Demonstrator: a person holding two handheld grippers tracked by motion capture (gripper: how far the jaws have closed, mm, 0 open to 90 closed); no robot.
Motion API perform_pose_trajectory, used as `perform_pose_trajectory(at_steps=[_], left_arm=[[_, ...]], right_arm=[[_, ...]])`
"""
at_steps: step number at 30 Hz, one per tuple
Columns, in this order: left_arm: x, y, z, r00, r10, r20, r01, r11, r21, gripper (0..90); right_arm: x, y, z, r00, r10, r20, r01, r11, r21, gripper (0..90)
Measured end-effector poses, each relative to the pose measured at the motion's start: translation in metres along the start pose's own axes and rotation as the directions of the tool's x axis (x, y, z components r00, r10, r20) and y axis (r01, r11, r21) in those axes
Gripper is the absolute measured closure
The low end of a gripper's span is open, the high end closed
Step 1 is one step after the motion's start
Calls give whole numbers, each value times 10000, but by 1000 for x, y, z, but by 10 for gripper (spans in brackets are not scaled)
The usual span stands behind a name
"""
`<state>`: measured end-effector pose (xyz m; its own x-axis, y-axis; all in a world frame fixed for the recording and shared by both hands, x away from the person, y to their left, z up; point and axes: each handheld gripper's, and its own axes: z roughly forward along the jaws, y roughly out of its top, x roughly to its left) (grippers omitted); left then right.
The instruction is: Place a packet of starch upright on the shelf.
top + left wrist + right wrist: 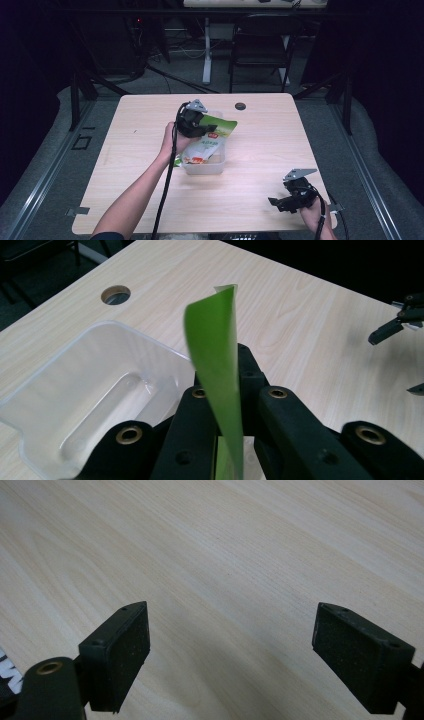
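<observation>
The left gripper [220, 405] is clamped on the edge of a green snack bag [217, 360], whose thin plastic stands up edge-on between the two closed jaws. From the high view the left gripper [192, 122] holds the snack bag [207, 140] slanting over a clear plastic tub [205, 167] near the middle of the wooden table [135, 150]; the bag's lower end dips into the tub, its green top sticking out past the far rim. In the left gripper view the tub [60, 390] looks bare inside where it shows. The print on the bag is too small to read, and the gripper and hand cover part of it. The right gripper [290, 200] rests near the table's front right corner, its jaws [230, 655] wide apart over bare wood.
</observation>
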<state>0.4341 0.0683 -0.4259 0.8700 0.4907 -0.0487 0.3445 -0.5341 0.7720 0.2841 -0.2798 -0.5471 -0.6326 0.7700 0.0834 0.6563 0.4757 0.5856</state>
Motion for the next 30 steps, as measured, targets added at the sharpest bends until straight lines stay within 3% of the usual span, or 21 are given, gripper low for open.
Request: perform_pose_trajectory(at_steps=[5,13,20,25,30], left_arm=[[-1,0,-5,10000,6,-69,-8,9998,-199,894],[-5,-2,-18,10000,87,-16,-88,9943,-1061,892],[-4,-6,-15,9996,106,-254,-139,9909,-1335,892],[-1,-11,-15,9992,116,-372,-181,9837,-1788,892],[5,-20,-11,9994,-292,-193,261,9887,-1473,888]], right_arm=[[1,0,1,10000,60,-51,-60,10000,-20,149],[1,0,1,9999,90,-82,-90,10000,0,149],[0,0,1,10000,45,-46,-46,10000,-26,150],[0,0,1,10000,33,-82,-33,10000,-21,149],[0,0,1,9998,69,-175,-68,10000,73,149]])
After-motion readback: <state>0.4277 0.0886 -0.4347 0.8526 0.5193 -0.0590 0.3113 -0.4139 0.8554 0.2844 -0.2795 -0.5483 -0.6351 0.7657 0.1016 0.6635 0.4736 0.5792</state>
